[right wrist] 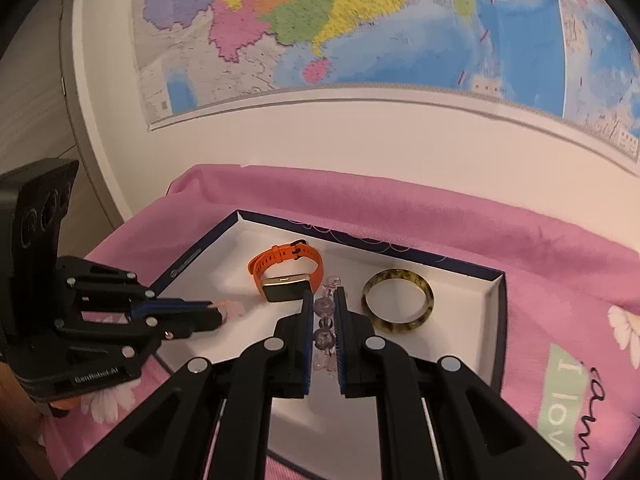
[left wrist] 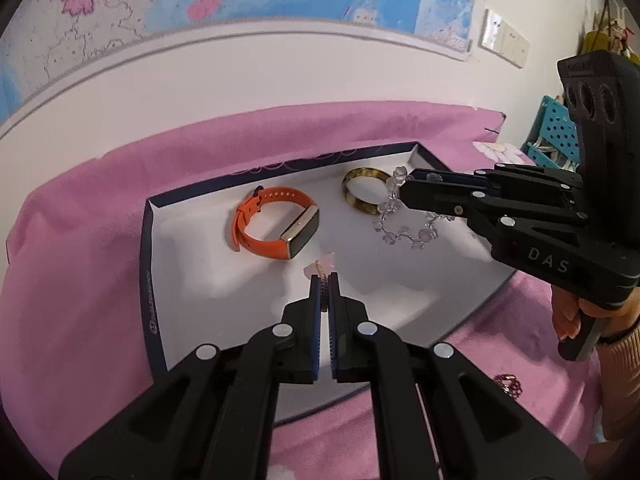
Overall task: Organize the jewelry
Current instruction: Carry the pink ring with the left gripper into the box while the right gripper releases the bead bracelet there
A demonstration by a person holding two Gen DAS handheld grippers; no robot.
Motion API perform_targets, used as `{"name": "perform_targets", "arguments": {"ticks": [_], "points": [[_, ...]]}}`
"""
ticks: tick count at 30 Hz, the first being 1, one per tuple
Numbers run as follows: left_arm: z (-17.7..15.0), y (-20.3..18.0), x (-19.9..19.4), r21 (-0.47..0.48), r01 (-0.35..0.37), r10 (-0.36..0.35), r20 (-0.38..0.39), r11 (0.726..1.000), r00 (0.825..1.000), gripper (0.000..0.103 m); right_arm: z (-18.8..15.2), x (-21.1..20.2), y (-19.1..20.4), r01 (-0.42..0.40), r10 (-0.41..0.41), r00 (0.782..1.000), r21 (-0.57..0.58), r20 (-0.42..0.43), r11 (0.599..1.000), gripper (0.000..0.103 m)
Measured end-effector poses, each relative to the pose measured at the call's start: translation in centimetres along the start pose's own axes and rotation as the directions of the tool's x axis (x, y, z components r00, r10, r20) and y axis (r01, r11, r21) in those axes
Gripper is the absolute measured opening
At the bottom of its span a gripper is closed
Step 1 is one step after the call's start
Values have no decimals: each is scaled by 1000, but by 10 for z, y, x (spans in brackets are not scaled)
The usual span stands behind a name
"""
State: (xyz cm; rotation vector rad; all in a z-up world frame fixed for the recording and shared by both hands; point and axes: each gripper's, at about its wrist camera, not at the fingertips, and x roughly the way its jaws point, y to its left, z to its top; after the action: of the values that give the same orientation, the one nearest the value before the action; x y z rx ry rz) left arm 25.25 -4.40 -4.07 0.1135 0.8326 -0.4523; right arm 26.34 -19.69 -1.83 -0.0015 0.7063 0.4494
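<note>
the left gripper (left wrist: pixel 324 280) is pinching a thin rose-gold chain with pale pink charm (left wrist: pixel 322 269) in nearly closed jaws over the shallow white navy-rimmed box tray (left wrist: pixel 154 280). the right gripper (right wrist: pixel 323 300) is clamping a clear bead bracelet (right wrist: pixel 325 322), its strand running along the fingers, hanging over the tray beside the mottled amber bangle (right wrist: pixel 396 302).

1. The right gripper (right wrist: pixel 324 304) is clamped on a clear bead bracelet (right wrist: pixel 325 330), whose beads line the narrow gap between its fingers.
2. Below lies a shallow white tray (right wrist: pixel 496 320) with a dark blue rim, on a pink cloth (right wrist: pixel 560 264).
3. An orange smartwatch (right wrist: pixel 286 270) and a mottled bangle (right wrist: pixel 398 304) lie in the tray, apart.
4. At the left, the left gripper (right wrist: pixel 218 309) pinches a thin pinkish chain (right wrist: pixel 216 304) over the tray.
5. A map (right wrist: pixel 360 28) hangs on the wall behind.
</note>
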Motion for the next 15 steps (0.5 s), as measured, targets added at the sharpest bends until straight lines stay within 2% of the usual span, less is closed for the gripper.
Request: {"name": "perform_targets", "arguments": {"ticks": [15], "points": [[9,14,33,-13,-22,21,-65,1000,998,4,-4,23,-13,19,-17,998,35,-58,999,8]]}}
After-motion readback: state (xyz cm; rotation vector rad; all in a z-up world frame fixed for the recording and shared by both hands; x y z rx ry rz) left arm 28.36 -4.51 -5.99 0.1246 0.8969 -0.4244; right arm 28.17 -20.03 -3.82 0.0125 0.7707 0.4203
